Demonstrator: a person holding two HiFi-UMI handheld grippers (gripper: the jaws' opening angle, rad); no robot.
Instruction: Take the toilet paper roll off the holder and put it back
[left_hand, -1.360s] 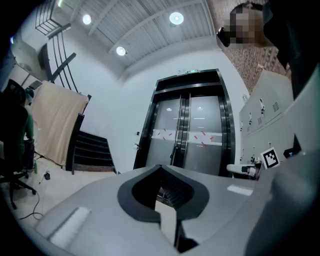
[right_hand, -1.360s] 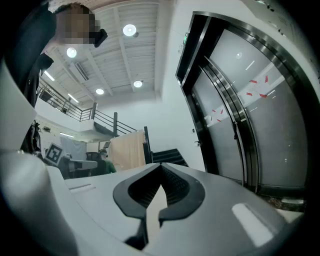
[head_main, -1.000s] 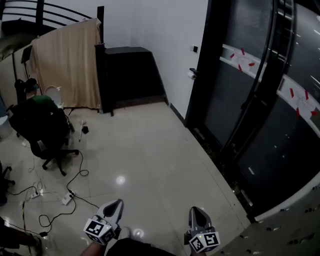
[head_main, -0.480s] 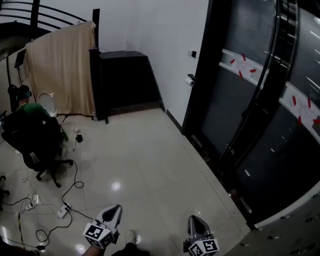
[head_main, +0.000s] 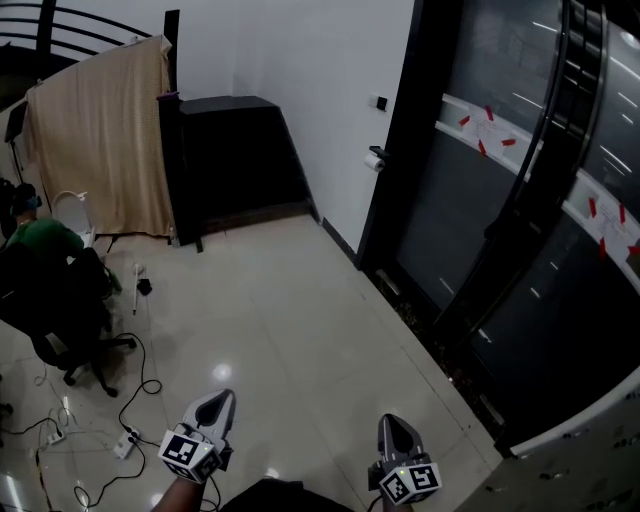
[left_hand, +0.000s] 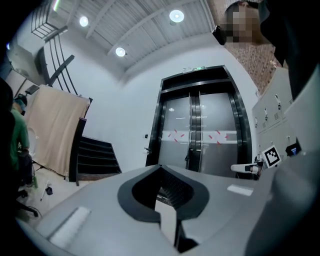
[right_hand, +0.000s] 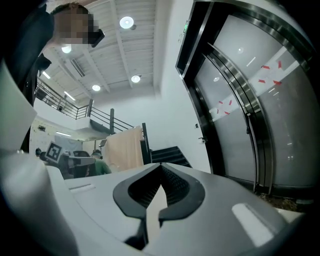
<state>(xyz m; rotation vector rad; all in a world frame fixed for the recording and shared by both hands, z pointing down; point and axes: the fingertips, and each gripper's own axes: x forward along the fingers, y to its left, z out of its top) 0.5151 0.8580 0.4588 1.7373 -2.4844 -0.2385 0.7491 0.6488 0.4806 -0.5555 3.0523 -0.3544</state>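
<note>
The toilet paper roll (head_main: 375, 160) is a small white shape on its holder on the white wall, right beside the black door frame, far ahead of both grippers. It also shows tiny in the left gripper view (left_hand: 148, 149) and in the right gripper view (right_hand: 201, 140). My left gripper (head_main: 218, 404) is low at the bottom left, over the tiled floor, jaws together with nothing in them (left_hand: 161, 166). My right gripper (head_main: 393, 428) is level with it at the bottom right, jaws also together and empty (right_hand: 161, 165).
Tall dark glass doors (head_main: 520, 210) with red tape marks fill the right side. A dark staircase (head_main: 230, 150) and a beige cloth (head_main: 95, 140) over a railing stand at the back. A person in green (head_main: 40, 243) sits on a black chair (head_main: 65, 325); cables (head_main: 125, 440) lie on the floor.
The whole view has shifted forward and to the right towards the wall and door frame; the chair and cloth have slid left. Both grippers stayed shut and side by side.
</note>
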